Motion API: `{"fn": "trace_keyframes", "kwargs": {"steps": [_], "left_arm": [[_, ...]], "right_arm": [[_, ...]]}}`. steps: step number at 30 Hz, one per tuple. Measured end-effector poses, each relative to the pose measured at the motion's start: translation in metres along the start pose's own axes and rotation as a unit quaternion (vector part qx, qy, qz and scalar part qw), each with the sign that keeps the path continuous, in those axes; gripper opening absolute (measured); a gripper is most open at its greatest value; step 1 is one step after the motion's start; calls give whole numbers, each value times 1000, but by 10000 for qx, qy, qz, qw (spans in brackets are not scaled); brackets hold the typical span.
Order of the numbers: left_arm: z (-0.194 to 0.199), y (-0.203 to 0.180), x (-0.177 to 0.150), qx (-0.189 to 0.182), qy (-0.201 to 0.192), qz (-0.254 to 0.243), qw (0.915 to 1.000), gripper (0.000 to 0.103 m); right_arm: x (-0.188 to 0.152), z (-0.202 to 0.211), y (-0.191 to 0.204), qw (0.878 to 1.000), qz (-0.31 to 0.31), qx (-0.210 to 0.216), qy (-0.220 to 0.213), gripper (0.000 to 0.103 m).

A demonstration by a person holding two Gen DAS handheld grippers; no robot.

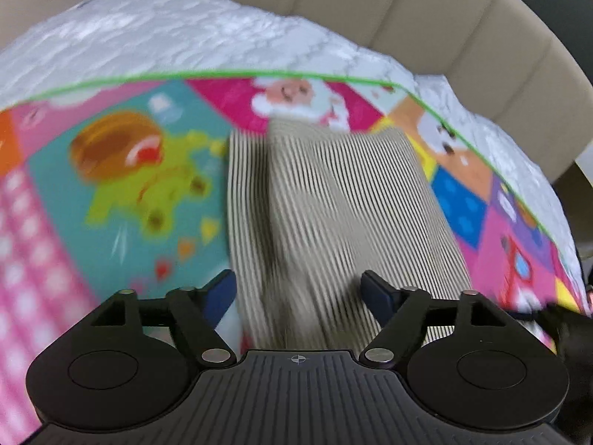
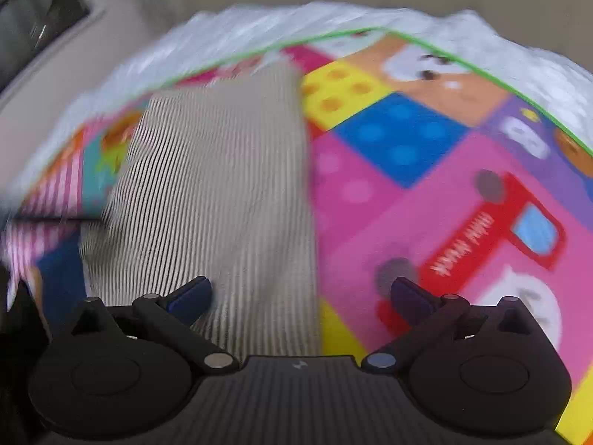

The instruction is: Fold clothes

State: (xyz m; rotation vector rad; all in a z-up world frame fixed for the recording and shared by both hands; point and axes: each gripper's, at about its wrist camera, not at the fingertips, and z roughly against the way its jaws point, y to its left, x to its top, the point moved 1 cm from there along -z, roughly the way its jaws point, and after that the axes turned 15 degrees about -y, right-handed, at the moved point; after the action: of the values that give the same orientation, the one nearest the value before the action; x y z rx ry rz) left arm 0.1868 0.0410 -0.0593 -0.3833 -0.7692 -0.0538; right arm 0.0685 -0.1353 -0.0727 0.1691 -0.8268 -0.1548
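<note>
A beige garment with thin dark stripes [image 1: 333, 204] lies folded into a long narrow shape on a colourful cartoon play mat [image 1: 129, 193]. My left gripper [image 1: 298, 291] hovers over its near end, jaws wide apart, nothing pinched between the blue pads. In the right wrist view the same striped garment [image 2: 222, 193] runs away from me on the play mat [image 2: 426, 204]. My right gripper [image 2: 300, 296] stands open above the garment's near right edge, one pad over the cloth, the other over the mat. Both views are motion-blurred.
The mat has a green border [image 1: 259, 73] and rests on a white quilted cover [image 1: 166, 33]. A beige padded headboard [image 1: 426, 11] rises behind it. A dark blurred shape, maybe the other gripper, shows at the left edge [image 2: 18, 319] of the right wrist view.
</note>
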Motion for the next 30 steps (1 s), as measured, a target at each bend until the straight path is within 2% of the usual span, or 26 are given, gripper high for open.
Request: {"fn": "trace_keyframes", "kwargs": {"steps": [2,4,7,9,12,16,19,23,25,26,28,30], "left_arm": [[22,-4,-19,-57,80,70,9999,91],[33,-11,-34,27,151,-75,9999,91],[33,-23,-48,152,295,-339,9989,92],[31,-31,-54,231,363,-574,9974,95],[20,-38,-65,472,548,-939,9930,97],[19,-39,-71,578,540,-1059,9912,99],[19,-38,-72,599,531,-1040,9913,100],[20,-37,-72,613,498,-996,9919,102],[22,-37,-70,607,478,-940,9926,102],[26,-33,-68,586,435,-801,9941,102],[41,-22,-60,539,222,-438,9973,102],[61,-11,-53,424,-70,-168,9989,102]], "right_arm": [[2,5,-6,9998,-119,-149,31,103],[3,2,-1,9990,222,-235,319,103],[-2,-12,20,9847,1453,-475,833,103],[-11,-24,27,9730,2010,-590,966,103],[-15,-29,19,9805,1617,-610,933,103],[-18,-25,2,9913,865,-537,836,103],[-17,-26,3,9911,839,-544,874,103],[-19,-20,12,9902,1109,-637,568,103],[-16,-1,20,9892,1355,-556,10,103],[-15,12,26,9867,1544,-417,-283,103],[-14,41,43,9747,2090,123,-777,102],[-20,62,62,9582,2637,653,-897,84]]}}
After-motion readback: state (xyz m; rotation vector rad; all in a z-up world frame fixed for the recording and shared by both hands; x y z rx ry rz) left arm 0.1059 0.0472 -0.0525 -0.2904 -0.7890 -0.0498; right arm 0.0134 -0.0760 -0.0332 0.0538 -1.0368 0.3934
